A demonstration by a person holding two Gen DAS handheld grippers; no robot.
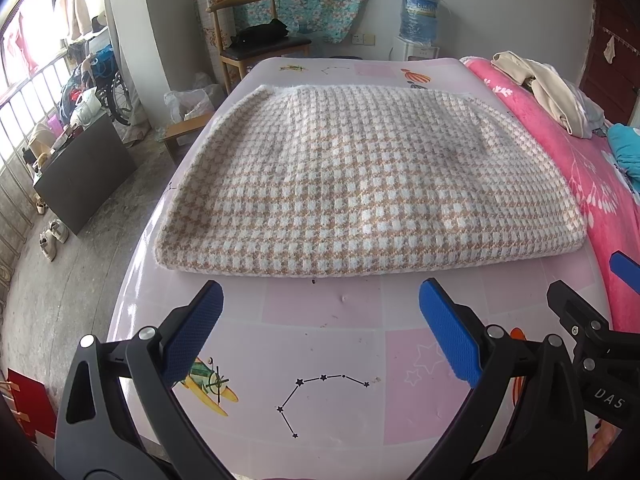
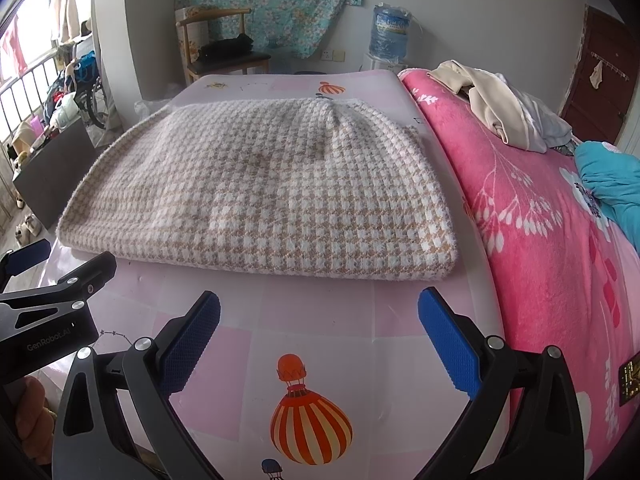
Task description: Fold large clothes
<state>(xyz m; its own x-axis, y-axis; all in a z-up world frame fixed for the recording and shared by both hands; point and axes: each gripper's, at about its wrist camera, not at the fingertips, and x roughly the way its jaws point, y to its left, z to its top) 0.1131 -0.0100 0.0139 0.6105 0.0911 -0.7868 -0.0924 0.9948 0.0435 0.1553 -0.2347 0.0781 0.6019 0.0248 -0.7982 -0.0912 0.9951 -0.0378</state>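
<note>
Fuzzy knit garment (image 1: 360, 176) on a glossy, seemingly plastic table cover (image 1: 320, 320).

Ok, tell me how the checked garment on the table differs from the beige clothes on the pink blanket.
The checked garment lies folded flat with straight edges on the table; the beige clothes sit crumpled in a heap on the pink blanket. The garment is patterned tan and white; the beige clothes are plain. The garment lies nearer both open claws. Both are untouched.

The sweater (image 1: 360, 184) is tan and white with little checks. It lies flat on the pink table (image 1: 332, 320), folded into a neat, thick block with tidy edges.
</note>
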